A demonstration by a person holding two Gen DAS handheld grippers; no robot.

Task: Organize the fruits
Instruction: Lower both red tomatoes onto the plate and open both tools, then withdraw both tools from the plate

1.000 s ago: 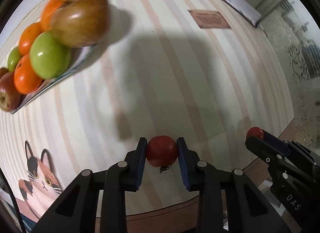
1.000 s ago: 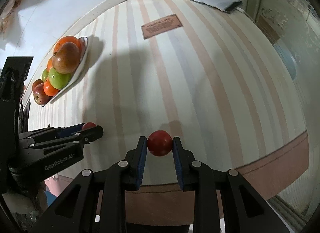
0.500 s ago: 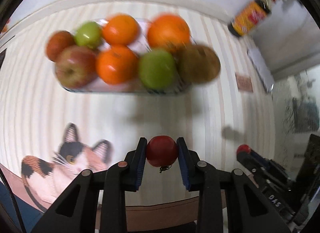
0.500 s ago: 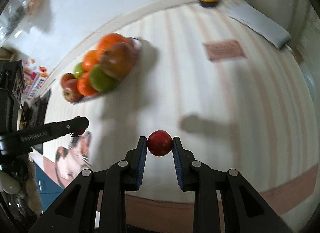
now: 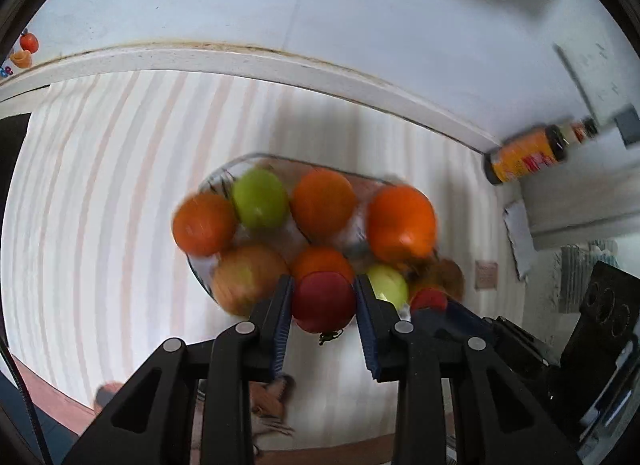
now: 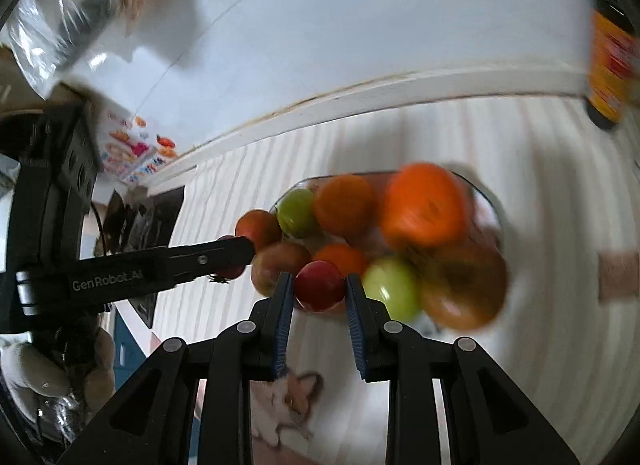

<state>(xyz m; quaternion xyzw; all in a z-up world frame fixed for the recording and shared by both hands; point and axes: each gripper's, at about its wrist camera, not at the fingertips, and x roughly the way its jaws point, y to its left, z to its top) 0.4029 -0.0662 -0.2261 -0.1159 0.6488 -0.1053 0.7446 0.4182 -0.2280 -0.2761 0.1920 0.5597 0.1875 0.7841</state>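
Observation:
My left gripper (image 5: 323,301) is shut on a small red tomato (image 5: 323,299) and holds it over the near edge of a clear fruit tray (image 5: 224,179). The tray holds oranges (image 5: 401,221), green apples (image 5: 260,198) and a reddish apple (image 5: 248,279). My right gripper (image 6: 319,286) is shut on a second red tomato (image 6: 319,284), also at the tray's (image 6: 486,195) near edge. The left gripper shows in the right wrist view (image 6: 230,259) at the tray's left end. The right gripper shows in the left wrist view (image 5: 430,301) at the tray's right end.
The tray sits on a striped tablecloth (image 5: 100,205) against a white wall. A dark bottle with an orange label (image 5: 524,153) stands at the back right, with a small card (image 5: 486,275) and white cloth (image 5: 518,237) near it. A cat picture (image 6: 290,401) is printed near the table's front.
Both grippers swung toward the fruit tray and closed in on it, each still holding its tomato. The tray now fills the middle of both views.

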